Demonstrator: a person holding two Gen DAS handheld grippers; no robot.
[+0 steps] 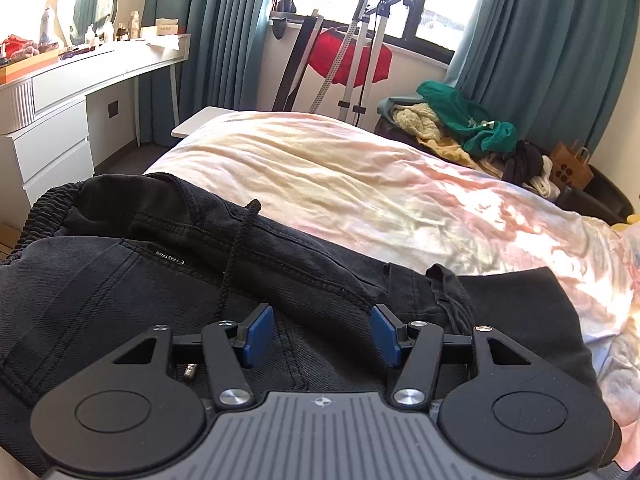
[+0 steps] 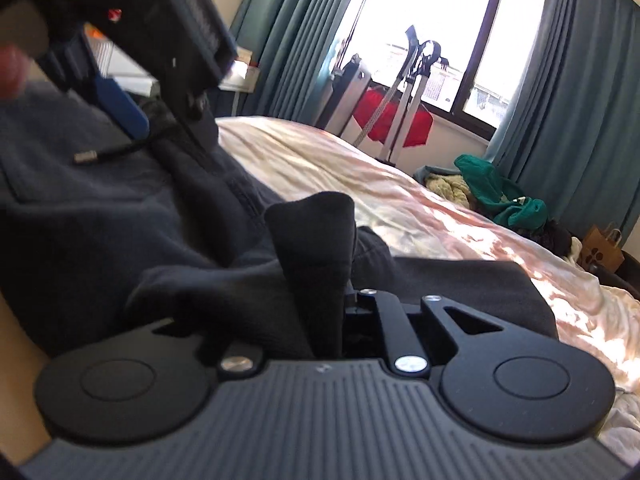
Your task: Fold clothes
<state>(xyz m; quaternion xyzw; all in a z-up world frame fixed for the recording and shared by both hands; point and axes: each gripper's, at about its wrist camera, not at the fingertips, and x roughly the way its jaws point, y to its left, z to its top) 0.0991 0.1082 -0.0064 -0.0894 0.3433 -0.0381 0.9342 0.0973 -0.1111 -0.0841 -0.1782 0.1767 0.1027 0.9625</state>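
Left tongs [image 1: 322, 330]: jaws wide apart, blue pads [image 1: 259, 330] clear of each other, nothing between them; they hover just above black trousers [image 1: 168, 280]. Right tongs [image 2: 328, 300]: jaws closed on a fold of the dark cloth, which bunches up and stands above the fingers; the pads themselves are covered by the cloth, so the grip is judged from the linkage and the pinched fabric.

The trousers lie across the near edge of the bed [image 1: 340, 184], elastic waistband [image 1: 48, 204] to the left, drawcord [image 1: 236, 248] trailing down over the front. In the right view the cord's metal tip [image 2: 85, 157] rests on the cloth, with the left tongs, blurred, above it.

Beyond, the sheet is creased and sunlit. At the far right corner sits a clothes pile [image 1: 460, 128] topped by a green garment. A white dresser [image 1: 60, 120] stands left; teal curtains [image 1: 540, 52] flank the window.
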